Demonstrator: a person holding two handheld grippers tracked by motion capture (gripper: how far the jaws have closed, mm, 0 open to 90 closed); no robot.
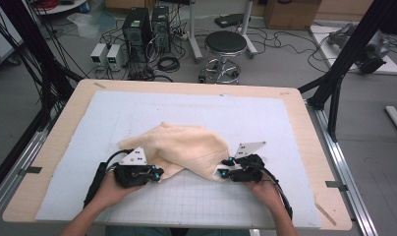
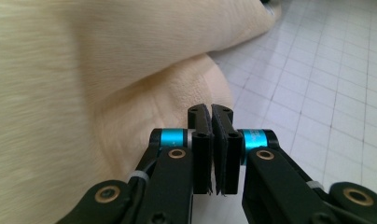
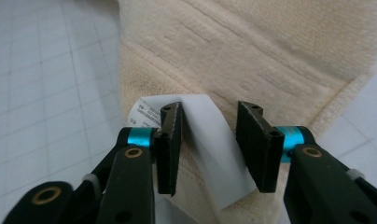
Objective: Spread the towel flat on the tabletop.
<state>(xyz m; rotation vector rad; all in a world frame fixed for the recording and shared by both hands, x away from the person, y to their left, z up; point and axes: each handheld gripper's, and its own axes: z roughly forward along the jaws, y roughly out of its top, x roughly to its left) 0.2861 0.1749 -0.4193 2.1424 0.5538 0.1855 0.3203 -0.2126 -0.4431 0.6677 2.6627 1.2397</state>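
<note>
From the high view, the cream towel [image 1: 179,147] lies crumpled in the middle of the gridded mat [image 1: 196,196] on my desk [image 1: 54,142], with my left hand-held gripper [image 1: 159,173] at its near-left corner and my right hand-held gripper [image 1: 225,167] at its near-right corner. In the left gripper view, my jaws are pressed together just beside the towel's [image 2: 84,93] folded edge, and I can't tell whether any cloth is pinched. In the right gripper view, my jaws stand apart over the hem, the white care label [image 3: 214,149] lying between them, unpinched.

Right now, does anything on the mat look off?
The cream towel lies crumpled in a heap rather than flat. Its white care label sticks out between the open right tongs. The left tongs look shut with no cloth visibly between them.
</note>
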